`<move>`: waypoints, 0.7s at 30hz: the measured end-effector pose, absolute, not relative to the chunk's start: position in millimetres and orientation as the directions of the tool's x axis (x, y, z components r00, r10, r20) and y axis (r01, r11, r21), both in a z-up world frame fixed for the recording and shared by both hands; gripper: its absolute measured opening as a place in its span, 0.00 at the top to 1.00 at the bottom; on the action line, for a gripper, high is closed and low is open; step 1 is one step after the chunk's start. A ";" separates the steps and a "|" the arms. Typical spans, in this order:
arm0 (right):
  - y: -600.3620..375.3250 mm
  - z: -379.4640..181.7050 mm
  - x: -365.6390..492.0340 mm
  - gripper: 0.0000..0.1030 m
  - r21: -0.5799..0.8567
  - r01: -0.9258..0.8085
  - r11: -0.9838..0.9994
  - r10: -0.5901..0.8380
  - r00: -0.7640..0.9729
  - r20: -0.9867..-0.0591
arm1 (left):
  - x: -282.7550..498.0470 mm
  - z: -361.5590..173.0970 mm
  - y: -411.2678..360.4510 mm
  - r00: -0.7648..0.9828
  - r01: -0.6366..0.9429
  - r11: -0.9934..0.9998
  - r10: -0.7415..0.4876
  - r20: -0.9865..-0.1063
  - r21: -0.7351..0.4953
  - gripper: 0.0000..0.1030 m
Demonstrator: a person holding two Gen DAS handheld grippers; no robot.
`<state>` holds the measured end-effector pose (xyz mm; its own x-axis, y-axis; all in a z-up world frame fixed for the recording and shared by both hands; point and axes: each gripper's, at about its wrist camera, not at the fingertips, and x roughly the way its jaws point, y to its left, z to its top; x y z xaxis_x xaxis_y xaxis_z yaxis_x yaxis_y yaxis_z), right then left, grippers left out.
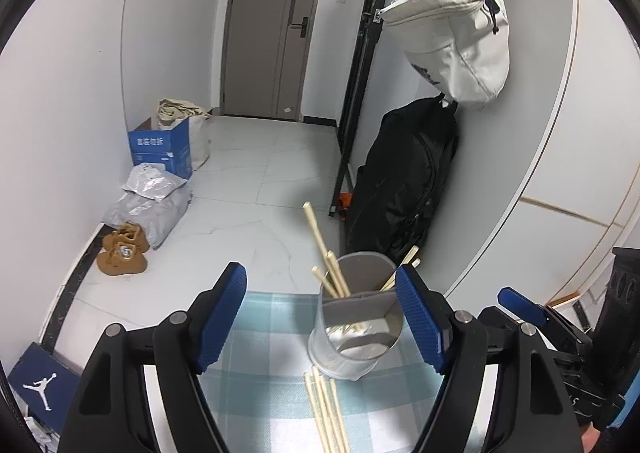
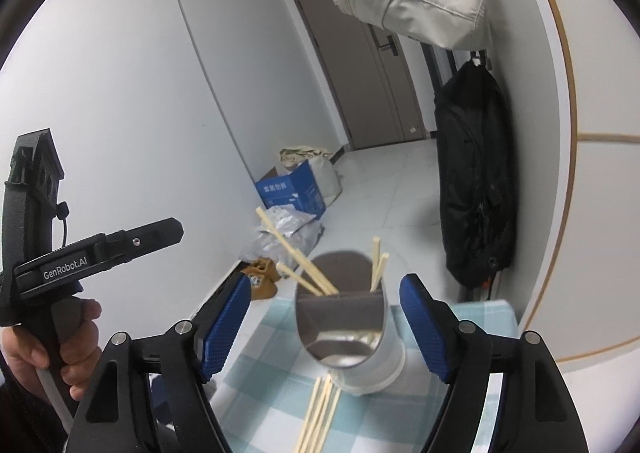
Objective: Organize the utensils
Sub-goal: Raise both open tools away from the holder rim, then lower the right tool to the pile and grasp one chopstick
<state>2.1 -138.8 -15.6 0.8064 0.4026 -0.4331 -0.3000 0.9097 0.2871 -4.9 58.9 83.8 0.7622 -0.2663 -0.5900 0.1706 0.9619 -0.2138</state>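
Blue-padded left tongs (image 1: 322, 317) stand released in the left wrist view, pads wide apart, grasping nothing. The grey cylindrical divided utensil holder (image 1: 352, 329) stands upright on the checked-cloth bench (image 1: 260, 381), just beside the right pad, with pale wooden chopsticks (image 1: 328, 273) leaning inside. Loose wooden chopsticks (image 1: 326, 413) lie on the cloth before it.

The right wrist view shows the right tongs (image 2: 324, 329) likewise released, the holder between the pads, untouched. Only this view shows the left hand (image 2: 52, 349) on its handle.
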 end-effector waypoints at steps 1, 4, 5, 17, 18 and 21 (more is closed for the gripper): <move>-137.8 -19.1 0.4 0.25 0.290 -0.299 0.909 0.403 0.805 -0.435 | -7.6 82.3 59.2 0.763 0.170 0.964 -0.260 -0.591 -0.204 0.29; -137.5 -28.0 -4.3 0.23 0.306 -0.290 0.907 0.405 0.802 -0.439 | -15.0 74.9 59.0 0.768 0.161 0.972 -0.232 -0.597 -0.171 0.27; -137.3 -32.1 -5.5 0.22 0.313 -0.286 0.906 0.406 0.800 -0.442 | -16.9 71.6 59.2 0.768 0.158 0.974 -0.226 -0.600 -0.163 0.26; -128.9 -90.1 -14.2 0.22 0.325 -0.264 0.908 0.407 0.736 -0.541 | -14.0 -18.1 75.8 0.728 0.045 0.989 -0.130 -0.673 -0.143 0.22; -128.8 -96.7 -13.5 0.22 0.324 -0.255 0.911 0.402 0.727 -0.557 | -11.4 -29.2 78.4 0.712 0.013 0.989 -0.110 -0.694 -0.145 0.22; -126.6 -118.1 -6.2 0.23 0.317 -0.228 0.921 0.383 0.684 -0.620 | -7.1 -47.7 84.7 0.677 -0.026 0.985 -0.107 -0.728 -0.170 0.22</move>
<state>-6.2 -126.6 -118.1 0.6842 0.3832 -0.6205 -0.2279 0.9205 0.3173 -7.1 84.7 -47.7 0.6774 -0.1074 -0.7278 -0.0261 0.9852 -0.1697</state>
